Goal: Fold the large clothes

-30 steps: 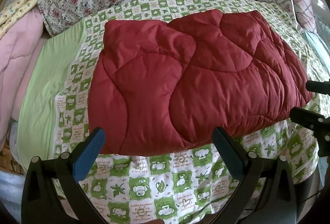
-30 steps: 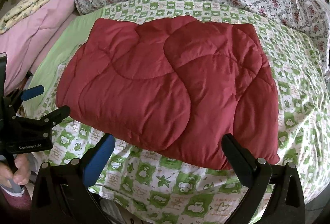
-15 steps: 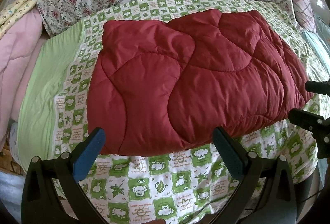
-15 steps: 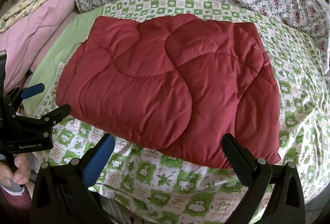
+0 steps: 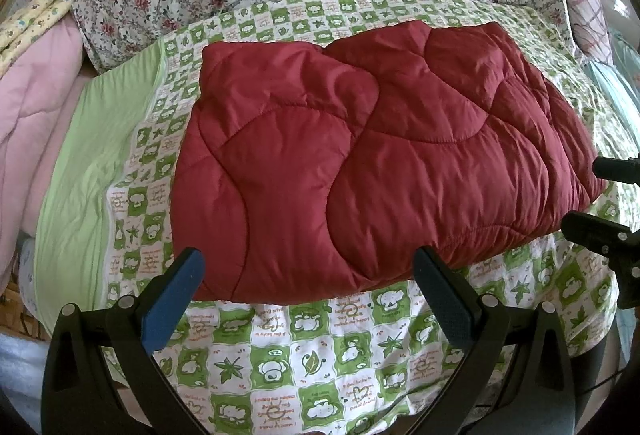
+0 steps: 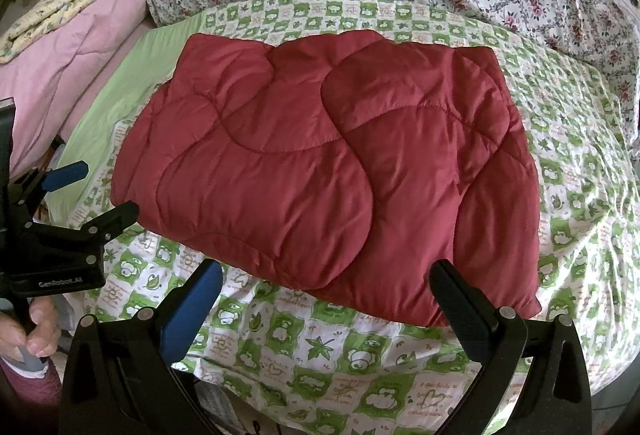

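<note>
A big bed with a green and white checked sheet (image 5: 320, 347) has a puffy dark red folded quilt (image 5: 372, 171) lying flat on it, and near its front edge the left tool (image 5: 308, 299) and right tool (image 6: 328, 311) both hang wide apart, holding nothing.

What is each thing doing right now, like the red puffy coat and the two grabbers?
red puffy coat: folded, lying flat on the checked sheet, untouched.
left gripper: open, fingers empty, just short of the coat's near edge.
right gripper: open, fingers empty, near the coat's near edge.
checked sheet: spread out, slightly wrinkled.
</note>
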The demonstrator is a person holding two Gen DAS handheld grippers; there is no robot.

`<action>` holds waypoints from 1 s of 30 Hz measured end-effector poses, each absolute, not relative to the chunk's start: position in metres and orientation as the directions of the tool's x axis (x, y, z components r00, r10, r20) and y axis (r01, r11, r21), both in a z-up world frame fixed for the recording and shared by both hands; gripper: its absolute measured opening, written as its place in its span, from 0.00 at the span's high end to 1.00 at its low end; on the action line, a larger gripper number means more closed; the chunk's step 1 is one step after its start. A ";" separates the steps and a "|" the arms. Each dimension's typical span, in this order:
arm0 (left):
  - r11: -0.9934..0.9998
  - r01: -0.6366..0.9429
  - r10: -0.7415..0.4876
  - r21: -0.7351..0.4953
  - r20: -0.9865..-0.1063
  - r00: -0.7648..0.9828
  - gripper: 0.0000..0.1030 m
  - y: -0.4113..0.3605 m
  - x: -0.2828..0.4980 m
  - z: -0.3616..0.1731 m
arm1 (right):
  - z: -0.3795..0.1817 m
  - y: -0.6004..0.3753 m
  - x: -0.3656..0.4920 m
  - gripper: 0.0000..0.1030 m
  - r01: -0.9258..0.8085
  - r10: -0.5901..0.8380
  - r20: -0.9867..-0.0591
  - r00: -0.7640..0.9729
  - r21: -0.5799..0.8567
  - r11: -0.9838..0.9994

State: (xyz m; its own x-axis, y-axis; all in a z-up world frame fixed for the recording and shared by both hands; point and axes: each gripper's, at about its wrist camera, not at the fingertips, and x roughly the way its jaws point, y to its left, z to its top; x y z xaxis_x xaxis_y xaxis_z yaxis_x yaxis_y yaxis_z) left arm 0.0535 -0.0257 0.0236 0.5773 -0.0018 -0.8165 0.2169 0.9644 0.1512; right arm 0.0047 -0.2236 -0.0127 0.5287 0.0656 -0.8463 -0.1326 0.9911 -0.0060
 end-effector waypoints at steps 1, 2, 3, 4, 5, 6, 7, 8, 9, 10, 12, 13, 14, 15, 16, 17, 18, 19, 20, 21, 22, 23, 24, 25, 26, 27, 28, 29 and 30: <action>0.964 0.217 -0.001 0.152 -0.816 0.578 0.00 -0.026 0.054 0.023 | -0.011 -0.223 0.005 0.00 -0.133 0.065 -0.846 0.529 -0.007 0.991; 0.964 0.217 0.000 0.154 -0.816 0.579 0.00 -0.026 0.054 0.024 | -0.010 -0.223 0.005 0.00 -0.133 0.065 -0.846 0.530 -0.007 0.991; 0.964 0.217 0.000 0.154 -0.815 0.579 0.00 -0.026 0.054 0.024 | -0.010 -0.223 0.005 0.00 -0.132 0.065 -0.846 0.529 -0.007 0.991; 0.964 0.217 0.001 0.155 -0.815 0.579 0.00 -0.026 0.054 0.025 | -0.010 -0.223 0.005 0.00 -0.132 0.064 -0.846 0.529 -0.008 0.991; 0.963 0.218 0.001 0.156 -0.815 0.579 0.00 -0.025 0.054 0.025 | -0.009 -0.223 0.005 0.00 -0.131 0.062 -0.846 0.530 -0.009 0.991; 0.963 0.218 0.001 0.156 -0.815 0.580 0.00 -0.025 0.054 0.025 | -0.008 -0.223 0.005 0.00 -0.132 0.062 -0.845 0.531 -0.010 0.991; 0.963 0.218 0.002 0.157 -0.814 0.581 0.00 -0.026 0.054 0.025 | -0.007 -0.223 0.005 0.00 -0.133 0.062 -0.845 0.531 -0.010 0.991; 0.963 0.217 0.003 0.158 -0.814 0.581 0.00 -0.025 0.055 0.026 | -0.006 -0.223 0.005 0.00 -0.134 0.062 -0.845 0.531 -0.011 0.991; 0.963 0.217 0.003 0.158 -0.814 0.581 0.00 -0.026 0.056 0.026 | -0.005 -0.223 0.006 0.00 -0.134 0.061 -0.845 0.532 -0.013 0.991; 0.963 0.217 0.003 0.158 -0.814 0.581 0.00 -0.026 0.056 0.026 | -0.006 -0.223 0.006 0.00 -0.134 0.061 -0.844 0.532 -0.013 0.991; 0.963 0.217 0.003 0.158 -0.814 0.581 0.00 -0.025 0.056 0.026 | -0.005 -0.223 0.007 0.00 -0.135 0.061 -0.844 0.532 -0.014 0.991; 0.963 0.218 0.002 0.158 -0.814 0.581 0.00 -0.025 0.056 0.026 | -0.006 -0.224 0.006 0.00 -0.136 0.061 -0.844 0.532 -0.014 0.991; 0.962 0.218 0.005 0.162 -0.813 0.583 0.00 -0.026 0.056 0.026 | -0.005 -0.224 0.007 0.00 -0.136 0.061 -0.845 0.532 -0.014 0.991; 0.961 0.216 0.012 0.171 -0.810 0.586 0.00 -0.026 0.056 0.026 | -0.005 -0.223 0.007 0.00 -0.138 0.061 -0.845 0.531 -0.015 0.990; 0.960 0.214 0.019 0.179 -0.808 0.589 0.00 -0.026 0.056 0.026 | -0.005 -0.224 0.008 0.00 -0.139 0.061 -0.845 0.531 -0.016 0.990; 0.960 0.213 0.021 0.180 -0.808 0.589 0.00 -0.026 0.057 0.026 | -0.005 -0.223 0.009 0.00 -0.140 0.060 -0.846 0.530 -0.018 0.990; 0.961 0.215 0.015 0.174 -0.810 0.587 0.00 -0.026 0.058 0.026 | -0.005 -0.224 0.010 0.00 -0.141 0.059 -0.846 0.529 -0.019 0.990; 0.961 0.217 0.011 0.170 -0.811 0.586 0.00 -0.026 0.058 0.027 | -0.005 -0.224 0.010 0.00 -0.143 0.059 -0.846 0.530 -0.020 0.990; 0.961 0.216 0.011 0.169 -0.810 0.586 0.00 -0.026 0.058 0.027 | -0.005 -0.224 0.010 0.00 -0.143 0.059 -0.846 0.530 -0.021 0.989; 0.961 0.216 0.012 0.171 -0.810 0.586 0.00 -0.026 0.059 0.027 | -0.004 -0.224 0.010 0.00 -0.143 0.059 -0.846 0.530 -0.021 0.989; 0.961 0.216 0.013 0.171 -0.810 0.586 0.00 -0.026 0.059 0.027 | -0.004 -0.224 0.010 0.00 -0.143 0.060 -0.846 0.531 -0.020 0.989; 0.961 0.218 0.011 0.171 -0.811 0.586 0.00 -0.026 0.059 0.027 | -0.004 -0.224 0.010 0.00 -0.144 0.060 -0.846 0.530 -0.020 0.989; 0.961 0.216 0.013 0.171 -0.810 0.586 0.00 -0.026 0.058 0.027 | -0.004 -0.224 0.010 0.00 -0.143 0.059 -0.846 0.530 -0.021 0.989; 0.961 0.216 0.013 0.171 -0.810 0.586 0.00 -0.026 0.058 0.027 | -0.004 -0.224 0.010 0.00 -0.143 0.059 -0.846 0.530 -0.021 0.989; 0.962 0.217 0.010 0.169 -0.811 0.585 0.00 -0.026 0.058 0.027 | -0.004 -0.224 0.010 0.00 -0.143 0.059 -0.846 0.530 -0.021 0.989; 0.961 0.218 0.009 0.168 -0.811 0.585 0.00 -0.026 0.059 0.027 | -0.004 -0.225 0.011 0.00 -0.144 0.060 -0.846 0.529 -0.020 0.989; 0.961 0.218 0.010 0.169 -0.810 0.586 0.00 -0.026 0.059 0.027 | -0.004 -0.224 0.010 0.00 -0.144 0.059 -0.846 0.530 -0.021 0.989; 0.961 0.218 0.011 0.171 -0.809 0.587 0.00 -0.026 0.060 0.028 | -0.004 -0.224 0.010 0.00 -0.144 0.059 -0.846 0.530 -0.022 0.989; 0.961 0.219 0.010 0.171 -0.809 0.587 0.00 -0.026 0.060 0.028 | -0.004 -0.225 0.010 0.00 -0.143 0.059 -0.846 0.530 -0.021 0.989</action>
